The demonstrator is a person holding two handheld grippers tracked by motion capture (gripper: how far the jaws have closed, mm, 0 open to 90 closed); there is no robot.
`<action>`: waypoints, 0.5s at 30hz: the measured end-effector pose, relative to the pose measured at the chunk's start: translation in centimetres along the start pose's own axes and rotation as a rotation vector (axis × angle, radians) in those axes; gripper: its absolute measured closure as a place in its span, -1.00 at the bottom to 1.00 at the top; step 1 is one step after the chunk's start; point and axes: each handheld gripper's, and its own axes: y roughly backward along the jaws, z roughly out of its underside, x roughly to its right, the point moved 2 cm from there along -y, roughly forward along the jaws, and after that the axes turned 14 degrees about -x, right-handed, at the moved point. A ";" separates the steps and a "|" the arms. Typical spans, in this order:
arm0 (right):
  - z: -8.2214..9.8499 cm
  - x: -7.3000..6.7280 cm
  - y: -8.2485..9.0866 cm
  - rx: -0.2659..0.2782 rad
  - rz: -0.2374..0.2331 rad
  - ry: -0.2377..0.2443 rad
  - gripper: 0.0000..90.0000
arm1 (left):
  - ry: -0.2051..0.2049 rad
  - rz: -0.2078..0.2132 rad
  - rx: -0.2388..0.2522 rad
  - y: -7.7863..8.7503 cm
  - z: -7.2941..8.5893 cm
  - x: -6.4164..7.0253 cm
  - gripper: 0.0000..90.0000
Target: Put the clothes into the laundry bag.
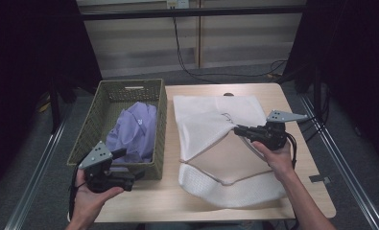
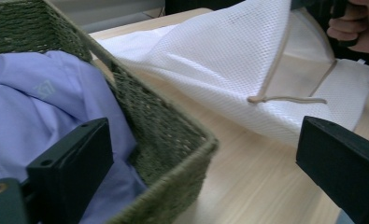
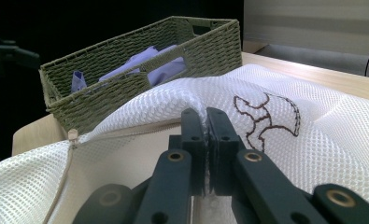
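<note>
Light falls from overhead onto the worktop [image 1: 235,191], leaving the surroundings beyond it nearly black. The white mesh laundry bag [image 1: 211,120] is the brightest surface, without glare. Shadows are soft, deepest inside the woven basket [image 1: 88,139]. The high view is slightly grainy. In both gripper views the near tongs are soft-focused, and the basket's edge near the lens blurs.

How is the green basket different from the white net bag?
The green basket is stiff woven weave with upright walls; the white net bag is soft mesh that sags. The basket holds a purple cloth; the bag's open mouth shows nothing inside. The right gripper pinches the bag's top edge and lifts it; the basket sits untouched, with the left gripper open beside it. Both rest on the wooden table.
</note>
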 end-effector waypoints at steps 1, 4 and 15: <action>0.0 0.1 0.0 0.001 0.001 0.001 0.94 | 0.002 0.001 -0.005 -0.1 -0.4 -0.7 -0.88; 0.2 0.1 0.0 -0.001 0.000 -0.004 0.94 | 0.007 -0.024 -0.012 -0.3 -1.0 -1.9 -0.88; 0.4 0.4 0.1 -0.007 0.001 -0.007 0.94 | 0.038 -0.121 -0.051 -1.2 -3.0 -7.0 -0.76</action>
